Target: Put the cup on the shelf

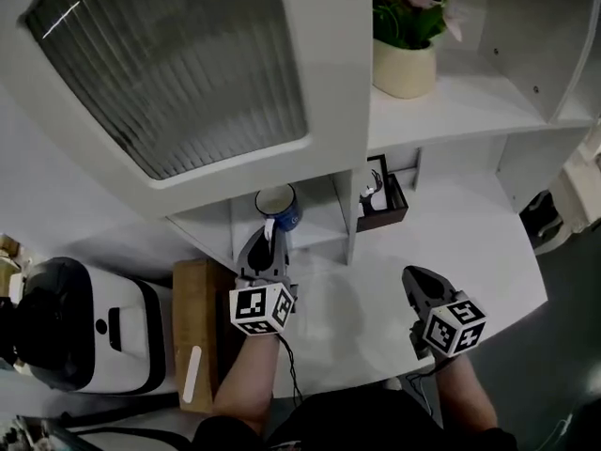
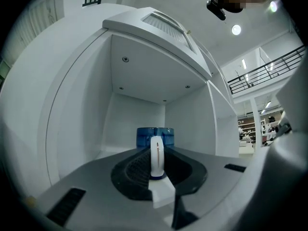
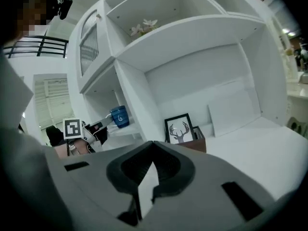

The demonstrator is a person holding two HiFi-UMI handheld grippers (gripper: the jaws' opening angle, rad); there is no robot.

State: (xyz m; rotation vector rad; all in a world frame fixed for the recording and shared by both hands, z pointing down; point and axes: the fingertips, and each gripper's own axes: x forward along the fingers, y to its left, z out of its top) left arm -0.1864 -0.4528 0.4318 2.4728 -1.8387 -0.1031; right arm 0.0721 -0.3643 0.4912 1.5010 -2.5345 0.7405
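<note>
L gripper (image 2: pixel 156 166) held cup (image 2: pixel 144 136) by handle inside shelf (image 2: pixel 130 121). I reckoned: seat flat, then release. R gripper (image 3: pixel 152 146) was closed, empty.

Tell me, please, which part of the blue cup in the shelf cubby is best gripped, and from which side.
Grip the white handle of the blue cup, coming from the open front of the cubby. The cup stands upright with its handle pointing outward, and the side walls bar other approaches. The left gripper is shut on that handle.
</note>
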